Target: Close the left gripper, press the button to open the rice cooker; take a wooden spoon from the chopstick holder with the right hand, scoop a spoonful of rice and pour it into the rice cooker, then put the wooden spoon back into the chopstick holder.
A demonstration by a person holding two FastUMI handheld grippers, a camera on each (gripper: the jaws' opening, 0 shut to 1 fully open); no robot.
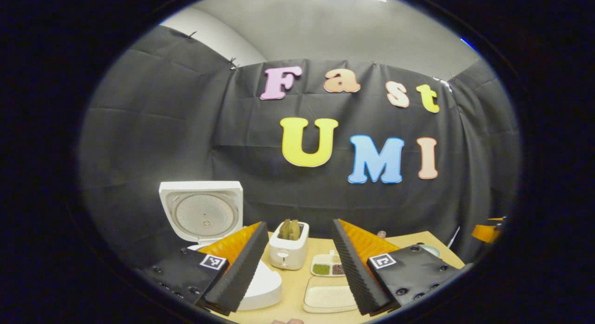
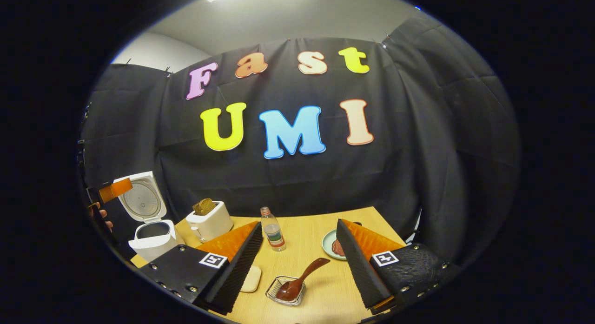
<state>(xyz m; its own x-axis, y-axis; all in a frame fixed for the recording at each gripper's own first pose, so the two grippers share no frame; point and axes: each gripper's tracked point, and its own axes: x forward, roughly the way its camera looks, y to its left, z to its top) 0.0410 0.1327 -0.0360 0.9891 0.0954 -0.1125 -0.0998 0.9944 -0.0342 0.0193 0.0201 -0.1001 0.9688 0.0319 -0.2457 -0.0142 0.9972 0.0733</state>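
Hovering above table (image 2: 320, 291), both tongs spread wide, empty: left tongs (image 1: 297, 268), right tongs (image 2: 297, 263); rice cooker (image 2: 151, 238) lid up.

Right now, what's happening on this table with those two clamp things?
A person is working with a handheld gripper in each hand. The rice cooker already stands with its lid up, so the button step looks done. The left gripper hovers open in front of the cooker and the toaster. The right gripper is open too, holding nothing, poised above the wooden spoon, which rests in a small wire holder on the table. The spoon hasn't been picked up yet.
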